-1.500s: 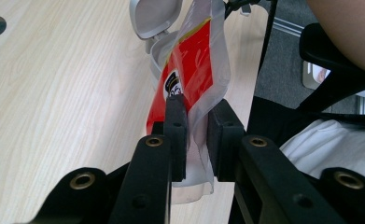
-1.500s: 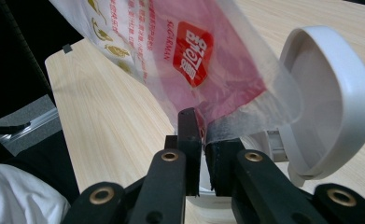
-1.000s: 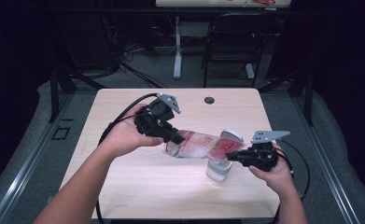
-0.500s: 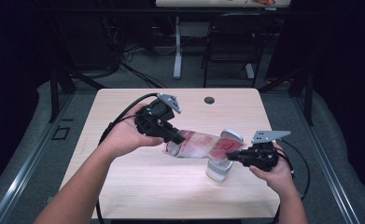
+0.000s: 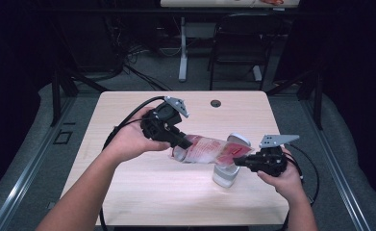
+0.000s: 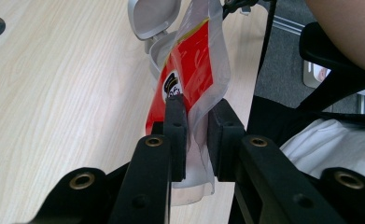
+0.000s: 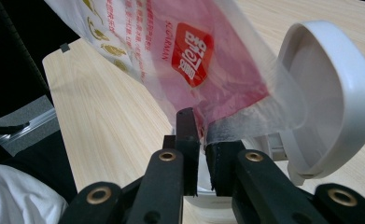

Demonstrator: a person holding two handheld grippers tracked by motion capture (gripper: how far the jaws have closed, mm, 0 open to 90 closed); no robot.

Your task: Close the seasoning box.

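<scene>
Black fingers (image 6: 175,135) of the left gripper (image 5: 184,142) pinch one end of a red-and-clear plastic pouch (image 5: 209,150), the film pressed between the pads with a narrow gap showing beside it in the left gripper view; the right gripper (image 5: 238,161) is clamped on the pouch's opposite, clear end, its jaws nearly together on the film in the right gripper view. The pouch (image 6: 194,70) hangs stretched between the two grippers above the light wooden table (image 5: 128,192), tilted slightly down toward the person's right; its red panel carries white characters and a small round emblem, and gold print marks the clear portion (image 7: 171,46).

Directly beneath the pouch's right end stands a small white container (image 5: 225,174) with a hinged lid (image 5: 239,139) flipped open; in the right gripper view the lid (image 7: 329,98) stands up just beside the film, its hollow inner face turned toward the pouch; whether the film touches the container's rim cannot be told.

The person's left hand (image 5: 130,142) wraps the left gripper near the table's middle, forearm reaching in from the lower left; the right hand (image 5: 284,175) holds its gripper close to the table's right edge; black cables (image 5: 128,120) loop away from both tools. A round dark grommet hole (image 5: 216,103) sits in the tabletop near the far edge, well apart from the work; a dark chair (image 5: 236,43) stands on the grey floor beyond the table.
</scene>
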